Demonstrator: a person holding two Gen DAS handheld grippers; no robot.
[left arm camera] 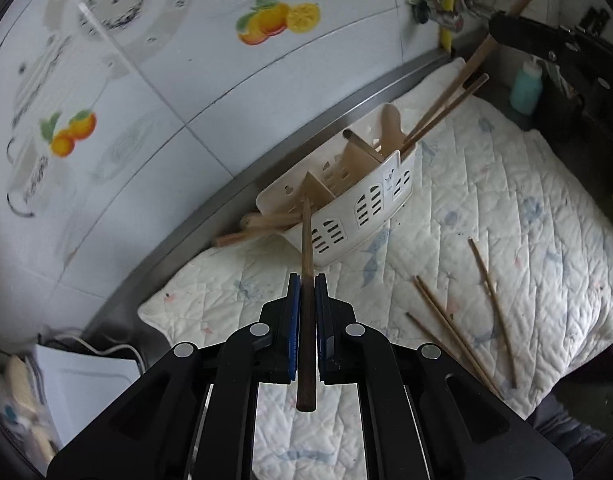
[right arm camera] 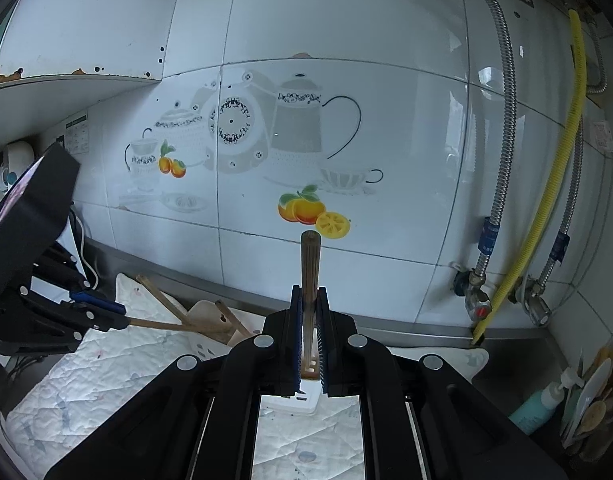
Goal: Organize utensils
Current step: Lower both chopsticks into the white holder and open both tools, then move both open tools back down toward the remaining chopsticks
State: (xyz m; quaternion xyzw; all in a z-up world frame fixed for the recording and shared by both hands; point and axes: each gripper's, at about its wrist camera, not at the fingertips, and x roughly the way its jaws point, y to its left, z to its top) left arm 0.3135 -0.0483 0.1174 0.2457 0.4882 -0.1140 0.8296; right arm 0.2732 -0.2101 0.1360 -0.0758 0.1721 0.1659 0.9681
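Note:
A white slotted utensil caddy (left arm camera: pixel 358 196) stands on a quilted mat by the wall; it holds a wooden spatula (left arm camera: pixel 391 128) and chopsticks. My left gripper (left arm camera: pixel 305 280) is shut on a dark wooden chopstick (left arm camera: pixel 306 248) whose tip reaches the caddy's left compartment. My right gripper (right arm camera: pixel 308 292) is shut on another chopstick (right arm camera: pixel 309 264), held upright above the caddy (right arm camera: pixel 294 394); in the left wrist view it (left arm camera: pixel 472 60) runs from the right gripper's body down into the caddy's right compartment. Several loose chopsticks (left arm camera: pixel 450 328) lie on the mat to the right.
Tiled wall (right arm camera: pixel 346 80) with fruit decals behind. Wooden utensils (left arm camera: pixel 258 226) lie behind the caddy by the steel counter edge. A teal soap bottle (right arm camera: pixel 544 402) stands right, with pipes and a yellow hose (right arm camera: pixel 546 200) above. A white box (left arm camera: pixel 86 376) sits left of the quilted mat (left arm camera: pixel 526 220).

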